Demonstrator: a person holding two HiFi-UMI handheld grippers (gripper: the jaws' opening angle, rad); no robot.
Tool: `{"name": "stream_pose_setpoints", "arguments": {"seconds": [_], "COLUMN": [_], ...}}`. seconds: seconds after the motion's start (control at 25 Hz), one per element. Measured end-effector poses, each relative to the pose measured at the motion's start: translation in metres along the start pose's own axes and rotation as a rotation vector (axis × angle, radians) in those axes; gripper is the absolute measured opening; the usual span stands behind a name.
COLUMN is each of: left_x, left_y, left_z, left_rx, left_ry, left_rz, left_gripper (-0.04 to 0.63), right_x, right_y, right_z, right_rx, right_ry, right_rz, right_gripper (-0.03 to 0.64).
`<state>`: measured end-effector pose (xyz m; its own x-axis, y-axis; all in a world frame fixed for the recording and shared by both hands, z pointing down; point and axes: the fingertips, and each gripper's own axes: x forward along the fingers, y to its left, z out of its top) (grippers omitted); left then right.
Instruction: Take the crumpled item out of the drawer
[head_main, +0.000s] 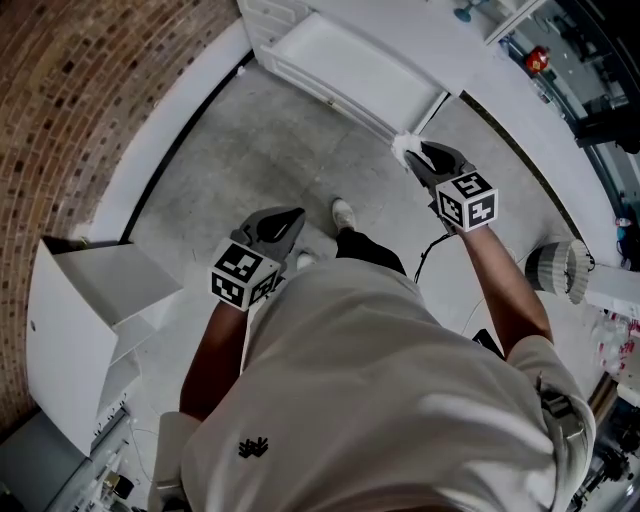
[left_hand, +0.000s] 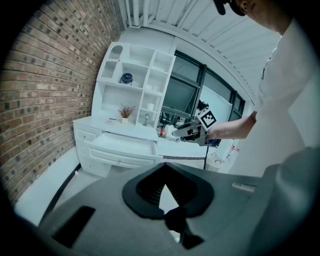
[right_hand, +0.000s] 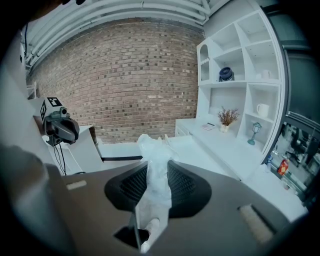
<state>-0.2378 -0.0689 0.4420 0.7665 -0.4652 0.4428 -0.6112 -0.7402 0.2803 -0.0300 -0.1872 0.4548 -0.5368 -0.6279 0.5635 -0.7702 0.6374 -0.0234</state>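
Person's white shirt (head_main: 400, 400) in the foreground. Right gripper (head_main: 415, 153) clamped on the crumpled white item (head_main: 403, 145), held just beside the front corner of the open white drawer (head_main: 350, 70), outside it. Left gripper (head_main: 296, 216) empty, jaws together, over the grey concrete floor (head_main: 260, 150). Brick wall (head_main: 80, 80) at left.

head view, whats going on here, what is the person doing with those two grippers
A person stands facing an open drawer with a gripper in each hand. The right gripper is shut on a crumpled white item and holds it in the air beside the drawer's corner, so the item is already out. The left gripper is shut with nothing in it, close to the person's body, over the floor.
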Motion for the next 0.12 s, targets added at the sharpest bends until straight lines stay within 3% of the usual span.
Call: {"name": "stream_pose_setpoints", "arguments": {"seconds": [0.12], "left_x": [0.0149], "left_y": [0.0074], "left_z": [0.0070], "left_rx": [0.013], "left_ry": [0.011], "left_rz": [-0.003], "left_gripper": [0.006], "right_x": [0.0078], "right_y": [-0.0139], "right_z": [0.0019], "right_rx": [-0.002], "right_ry": [0.006], "right_rz": [0.004], "right_gripper": [0.121]}}
